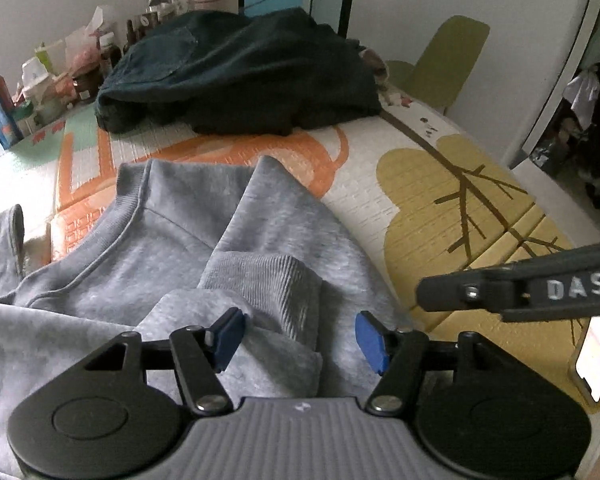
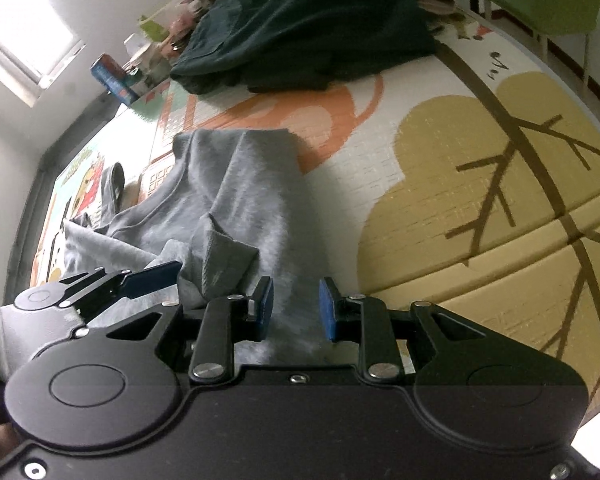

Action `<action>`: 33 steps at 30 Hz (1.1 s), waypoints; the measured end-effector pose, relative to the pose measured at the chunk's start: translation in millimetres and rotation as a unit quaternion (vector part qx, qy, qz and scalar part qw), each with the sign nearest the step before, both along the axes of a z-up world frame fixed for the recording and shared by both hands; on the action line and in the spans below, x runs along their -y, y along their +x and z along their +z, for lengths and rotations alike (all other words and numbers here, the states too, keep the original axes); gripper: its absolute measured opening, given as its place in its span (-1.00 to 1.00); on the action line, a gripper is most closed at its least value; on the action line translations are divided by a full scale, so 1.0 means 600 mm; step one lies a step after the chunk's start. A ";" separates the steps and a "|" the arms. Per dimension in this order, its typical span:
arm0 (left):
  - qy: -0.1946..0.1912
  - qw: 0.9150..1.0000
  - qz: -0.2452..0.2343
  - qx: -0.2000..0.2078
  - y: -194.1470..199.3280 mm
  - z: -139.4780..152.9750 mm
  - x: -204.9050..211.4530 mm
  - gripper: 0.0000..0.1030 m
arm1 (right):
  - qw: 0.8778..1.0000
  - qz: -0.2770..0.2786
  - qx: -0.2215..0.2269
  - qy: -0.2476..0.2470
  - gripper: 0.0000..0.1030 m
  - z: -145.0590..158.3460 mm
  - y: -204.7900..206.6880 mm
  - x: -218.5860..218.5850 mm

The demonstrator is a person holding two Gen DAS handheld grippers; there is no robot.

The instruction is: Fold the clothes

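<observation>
Two close, downward-angled wrist views, sharing the grey sweatshirt (image 1: 204,240).

Grey sweatshirt (image 2: 236,184) between right gripper's (image 2: 296,308) parted pads (no pinch), patterned mat (image 2: 440,208) beneath.

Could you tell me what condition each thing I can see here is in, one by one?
grey sweatshirt: lying on the mat, partly folded, one sleeve laid across the body.
ribbed cuff: resting on top of the sweatshirt.
dark clothes: an unfolded heap at the far end.
left gripper: open, over the sweatshirt.
right gripper: jaws apart, grey cloth between them.
phone: screen lit.
</observation>
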State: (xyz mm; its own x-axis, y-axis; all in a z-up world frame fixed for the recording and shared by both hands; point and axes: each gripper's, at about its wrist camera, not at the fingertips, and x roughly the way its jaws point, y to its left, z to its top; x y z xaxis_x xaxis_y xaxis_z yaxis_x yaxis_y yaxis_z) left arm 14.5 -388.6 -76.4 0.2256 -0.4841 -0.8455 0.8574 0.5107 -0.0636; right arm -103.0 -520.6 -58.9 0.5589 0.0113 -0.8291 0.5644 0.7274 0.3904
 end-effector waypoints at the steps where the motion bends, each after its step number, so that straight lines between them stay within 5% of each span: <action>1: 0.003 1.000 0.001 -0.002 0.002 -0.003 0.003 0.25 | 1.000 -0.002 0.000 0.002 -0.54 -0.001 -0.003 0.002; 5: 0.015 1.000 0.017 -0.011 0.013 -0.014 0.009 0.10 | 1.000 -0.010 0.002 0.007 -0.54 -0.004 -0.011 0.008; 7: 0.015 0.999 0.038 -0.024 0.024 -0.018 0.005 -0.36 | 1.000 -0.010 0.006 0.010 -0.54 -0.004 -0.011 0.008; 10: 0.001 0.996 0.072 -0.059 0.046 -0.018 -0.012 -0.59 | 1.000 -0.005 0.009 0.012 -0.54 -0.003 -0.008 0.003; 18: -0.045 0.987 0.130 -0.077 0.067 0.029 -0.073 -0.71 | 1.000 0.014 0.016 0.019 -0.54 -0.002 0.009 -0.014; 26: -0.064 0.979 0.185 -0.050 0.071 0.082 -0.156 -0.71 | 0.998 0.061 0.023 0.017 -0.54 0.010 0.043 -0.061; 33: -0.071 0.962 0.262 -0.036 0.079 0.104 -0.279 -0.71 | 0.995 0.093 0.020 0.017 -0.54 0.010 0.058 -0.102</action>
